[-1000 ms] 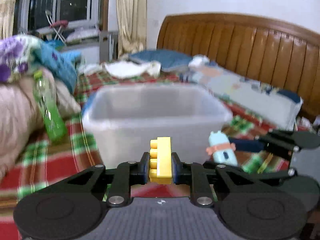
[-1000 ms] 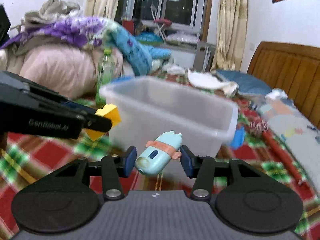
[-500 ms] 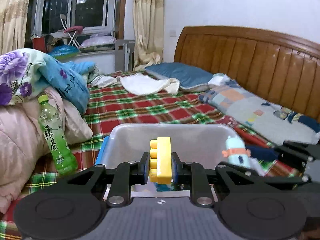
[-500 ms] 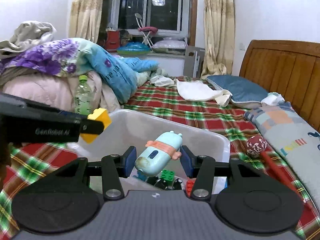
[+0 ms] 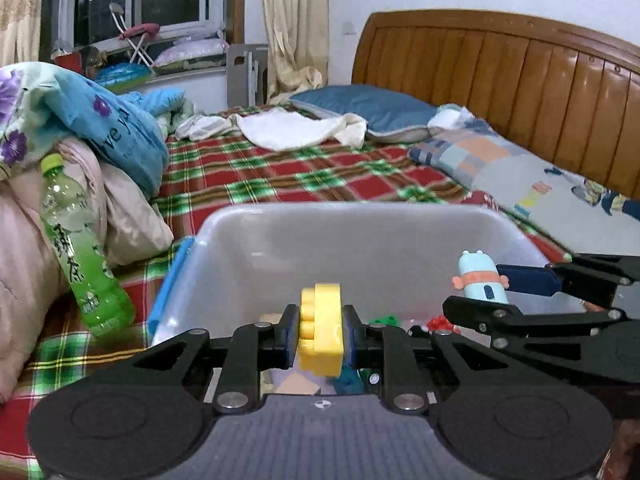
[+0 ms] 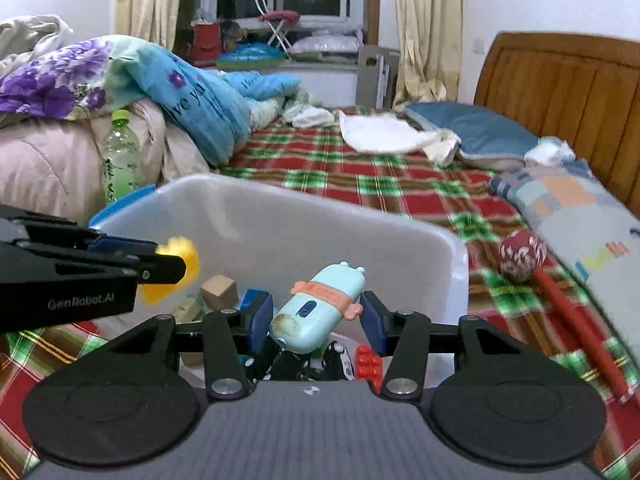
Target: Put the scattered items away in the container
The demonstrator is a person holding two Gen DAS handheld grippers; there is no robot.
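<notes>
A translucent white plastic bin (image 5: 360, 240) sits on the plaid bed; it also shows in the right wrist view (image 6: 320, 224). My left gripper (image 5: 320, 336) is shut on a yellow toy brick (image 5: 322, 330) and holds it over the bin's near edge. My right gripper (image 6: 316, 316) is shut on a light-blue toy with an orange band (image 6: 320, 304), also above the bin. The blue toy shows at the right of the left wrist view (image 5: 482, 282). Inside the bin lie a wooden cube (image 6: 219, 291), a red brick (image 6: 367, 362) and other small toys.
A green drink bottle (image 5: 80, 256) leans on piled quilts (image 5: 24, 216) left of the bin. A red maraca-like stick (image 6: 560, 300) lies on the plaid sheet right of the bin. Pillows and a wooden headboard (image 5: 520, 80) stand behind.
Both grippers have moved forward and lowered over the bin, which now looks larger and nearer. Each still holds its toy. The yellow brick looks blurred in the right wrist view.
</notes>
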